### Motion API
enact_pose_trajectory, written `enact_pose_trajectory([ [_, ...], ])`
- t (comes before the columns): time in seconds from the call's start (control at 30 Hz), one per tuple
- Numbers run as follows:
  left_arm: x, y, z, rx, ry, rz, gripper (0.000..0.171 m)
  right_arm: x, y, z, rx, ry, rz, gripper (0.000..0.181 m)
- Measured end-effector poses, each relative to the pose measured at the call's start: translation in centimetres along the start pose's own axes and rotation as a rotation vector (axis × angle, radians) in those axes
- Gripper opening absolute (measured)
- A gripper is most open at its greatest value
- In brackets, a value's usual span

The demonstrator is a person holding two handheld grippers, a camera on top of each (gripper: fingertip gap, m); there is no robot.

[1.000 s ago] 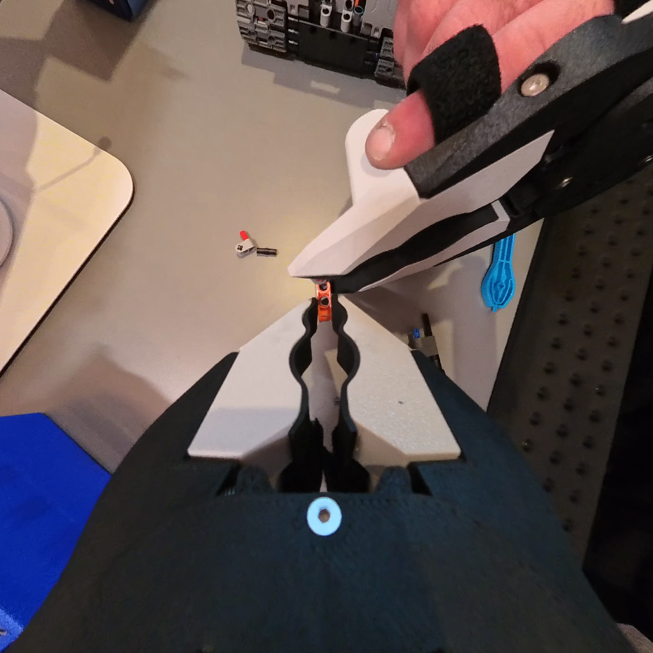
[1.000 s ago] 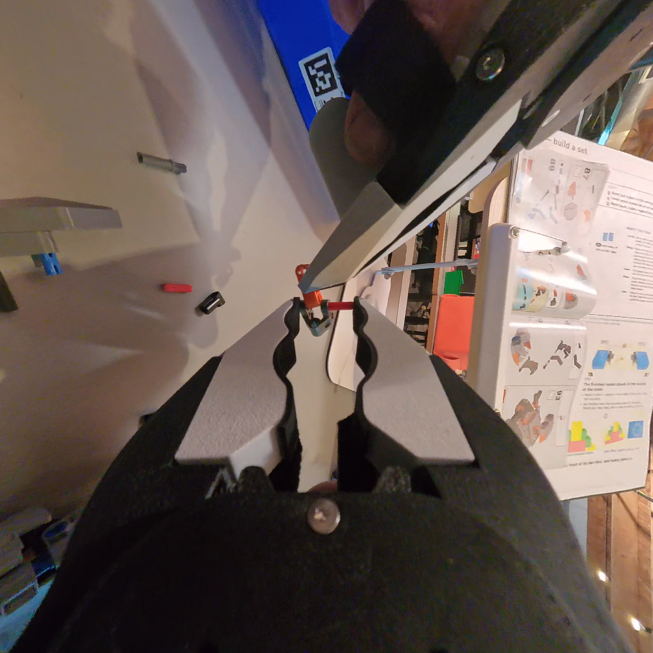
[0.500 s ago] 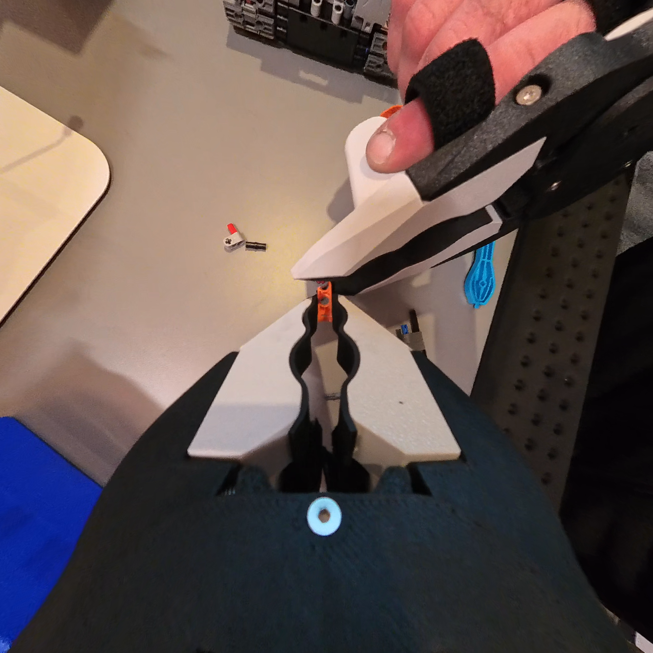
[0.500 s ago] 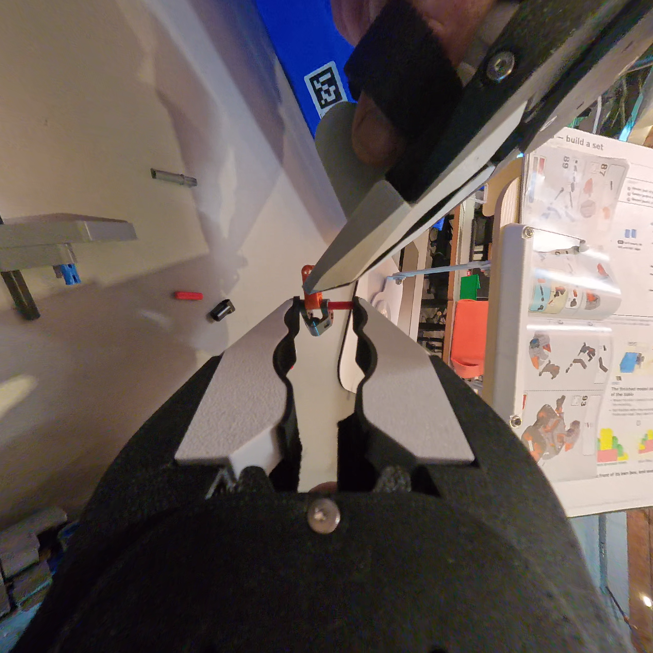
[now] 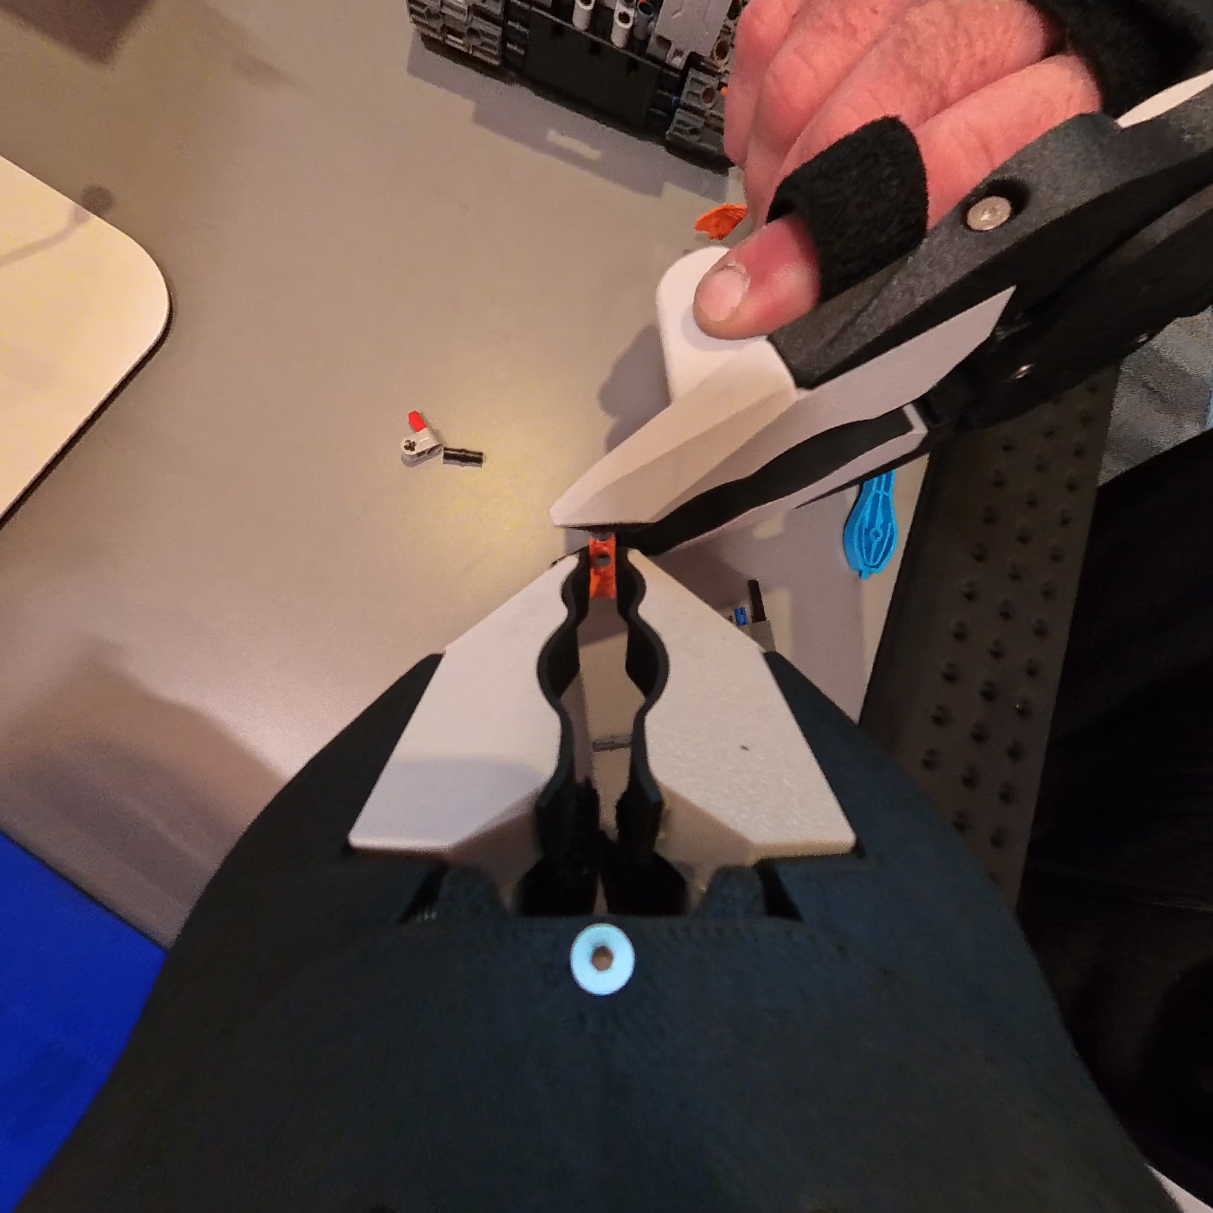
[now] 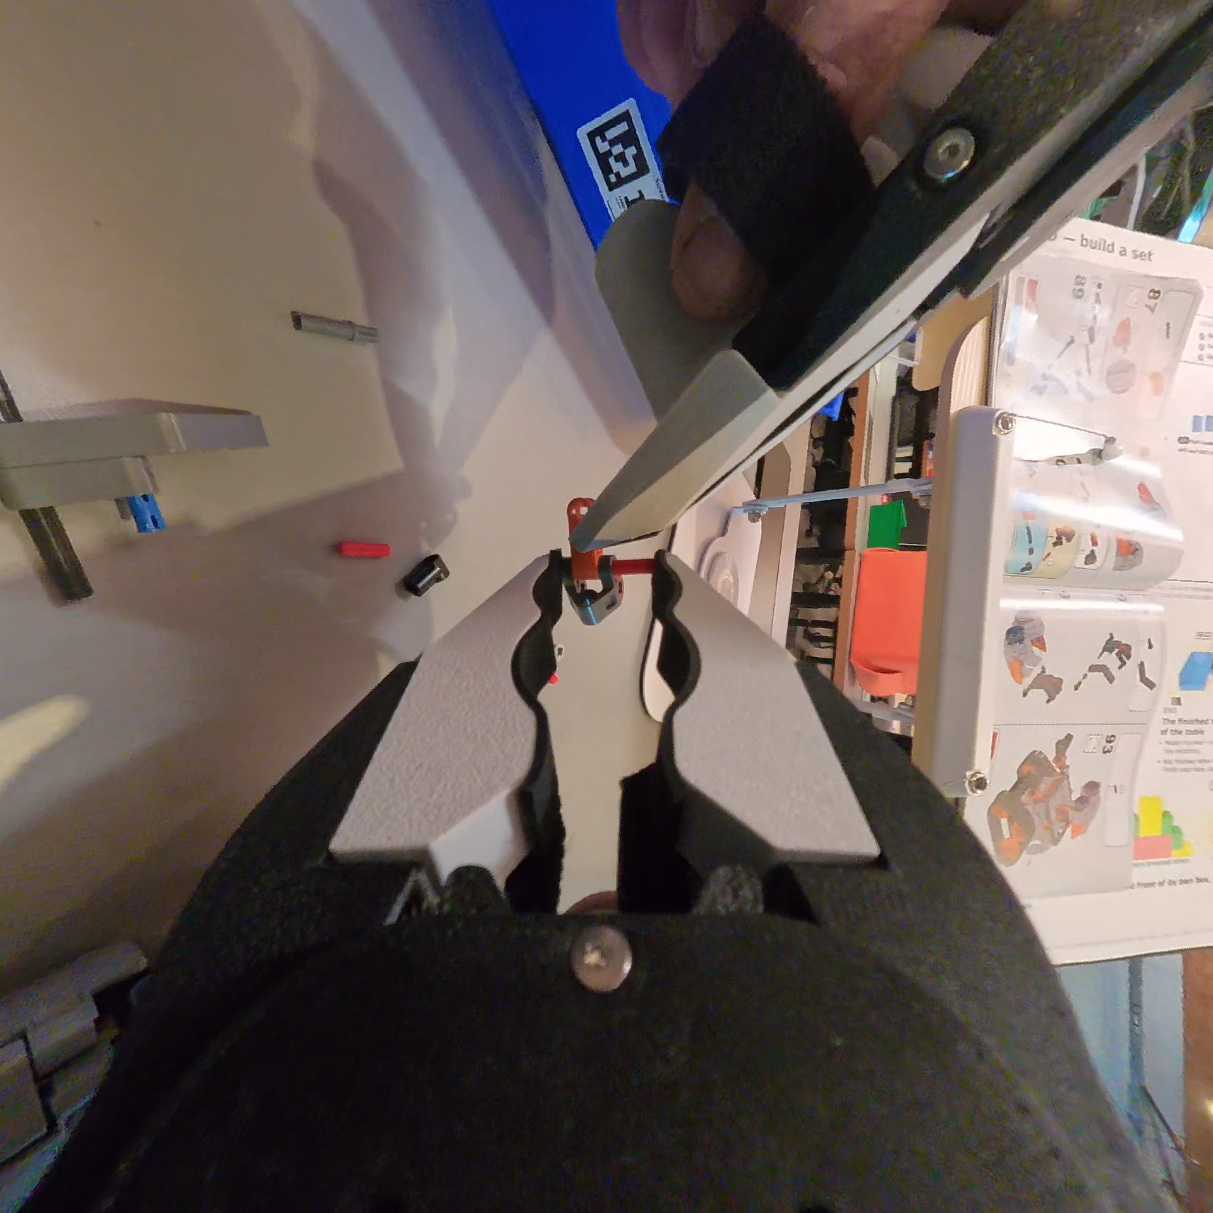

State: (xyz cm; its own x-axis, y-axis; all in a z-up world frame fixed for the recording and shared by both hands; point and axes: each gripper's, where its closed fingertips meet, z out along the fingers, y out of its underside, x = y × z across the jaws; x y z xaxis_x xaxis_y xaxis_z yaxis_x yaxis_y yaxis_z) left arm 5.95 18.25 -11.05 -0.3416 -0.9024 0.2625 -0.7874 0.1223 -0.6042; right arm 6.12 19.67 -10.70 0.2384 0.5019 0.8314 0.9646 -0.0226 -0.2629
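Observation:
My left gripper (image 5: pixel 602 564) is shut on a small orange pin-hole piece (image 5: pixel 602 572) held above the grey table. My right gripper (image 5: pixel 591 523) comes in from the upper right, and its tips meet the top of that piece. In the right wrist view, my right gripper (image 6: pixel 609 568) clamps a small assembly end to end. The assembly is an orange connector (image 6: pixel 586 563), a grey-blue piece (image 6: pixel 596 602) and a short red axle (image 6: pixel 633 563). The left gripper (image 6: pixel 584 537) reaches down from the upper right onto the orange part.
On the table lie a grey connector with a red pin (image 5: pixel 420 446), a black pin (image 5: pixel 463 456), a blue tool (image 5: pixel 870 525) and a dark brick model (image 5: pixel 577 52). A black perforated plate (image 5: pixel 984 656) stands to the right. The right wrist view shows instruction sheets (image 6: pixel 1083 591). My two grippers' fingertips are within a few centimetres of each other.
Both grippers stay closed together on the small orange assembly. The joined pair has shifted slightly over the table, so the background has moved a little in both views.

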Motion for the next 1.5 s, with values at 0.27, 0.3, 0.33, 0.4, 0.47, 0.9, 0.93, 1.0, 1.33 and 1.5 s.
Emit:
enact_pose_trajectory([
  [0.27,-0.2,0.3,0.4,-0.001,0.009,-0.014,0.005,-0.6,0.2,0.4,0.007,-0.055,0.080,0.024],
  [0.3,-0.3,0.5,0.5,-0.004,0.006,-0.019,0.005,-0.7,0.2,0.6,0.007,-0.064,0.088,0.024],
  [0.33,-0.4,0.7,0.6,-0.005,-0.001,-0.024,0.005,-0.9,0.3,0.8,0.006,-0.074,0.096,0.024],
  [0.4,-0.5,1.2,0.8,-0.013,-0.007,-0.030,0.005,-1.4,0.2,1.1,0.001,-0.090,0.096,0.024],
  [0.47,-0.6,1.7,1.0,-0.015,-0.004,-0.042,0.004,-1.8,0.0,1.4,-0.008,-0.091,0.076,0.024],
  [0.9,-0.4,3.5,1.3,0.011,0.008,-0.080,0.005,-3.7,-1.0,2.2,0.006,-0.175,0.095,0.015],
  [0.93,-0.4,3.5,1.2,0.024,0.003,-0.079,0.005,-3.6,-1.1,2.2,0.014,-0.175,0.102,0.015],
  [1.0,-0.4,3.1,0.6,0.073,0.015,-0.097,0.005,-3.0,-1.2,2.1,0.041,-0.182,0.152,0.017],
  [1.33,0.2,1.8,-0.8,0.179,0.101,-0.129,0.005,-2.0,-1.0,0.3,0.118,-0.244,0.219,0.034],
  [1.5,1.3,0.9,-1.3,0.213,0.160,-0.099,0.005,-1.5,-1.3,0.0,0.144,-0.230,0.236,0.034],
])
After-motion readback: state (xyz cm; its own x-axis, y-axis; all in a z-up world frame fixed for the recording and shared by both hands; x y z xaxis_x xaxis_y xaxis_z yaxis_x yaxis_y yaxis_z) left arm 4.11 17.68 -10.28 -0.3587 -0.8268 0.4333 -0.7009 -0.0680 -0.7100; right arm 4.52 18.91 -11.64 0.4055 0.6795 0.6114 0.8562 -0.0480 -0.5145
